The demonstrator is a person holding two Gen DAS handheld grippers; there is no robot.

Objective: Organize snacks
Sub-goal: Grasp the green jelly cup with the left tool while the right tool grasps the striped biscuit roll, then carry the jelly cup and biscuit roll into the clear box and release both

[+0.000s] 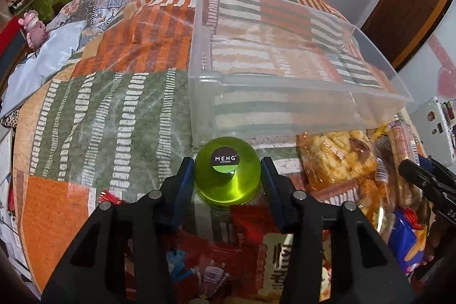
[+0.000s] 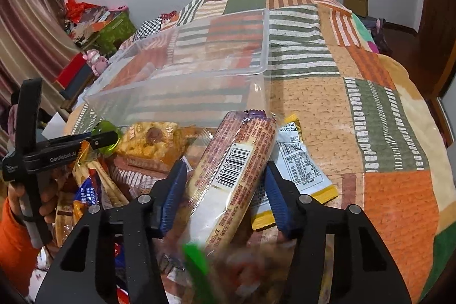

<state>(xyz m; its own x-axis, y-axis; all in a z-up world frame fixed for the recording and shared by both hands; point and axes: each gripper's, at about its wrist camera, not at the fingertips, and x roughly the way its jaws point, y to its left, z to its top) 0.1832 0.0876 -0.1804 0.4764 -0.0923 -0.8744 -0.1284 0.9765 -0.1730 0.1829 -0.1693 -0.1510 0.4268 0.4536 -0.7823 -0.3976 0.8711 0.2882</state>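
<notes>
My left gripper (image 1: 227, 171) is shut on a green translucent cup snack with a "MENG" label (image 1: 227, 174), held just in front of the near wall of a clear plastic bin (image 1: 285, 76). My right gripper (image 2: 226, 175) is shut on a long biscuit pack with a barcode (image 2: 233, 170), held over the snack pile near the bin (image 2: 182, 93). The left gripper and the green cup (image 2: 107, 133) also show at the left of the right wrist view. The bin looks empty.
A pile of snack packs lies on the patchwork cloth: a puffed-cracker bag (image 1: 339, 158), a blue pack (image 1: 410, 241), a white and yellow sachet (image 2: 302, 164). Boxes and a pink toy (image 1: 32, 29) sit at the far left.
</notes>
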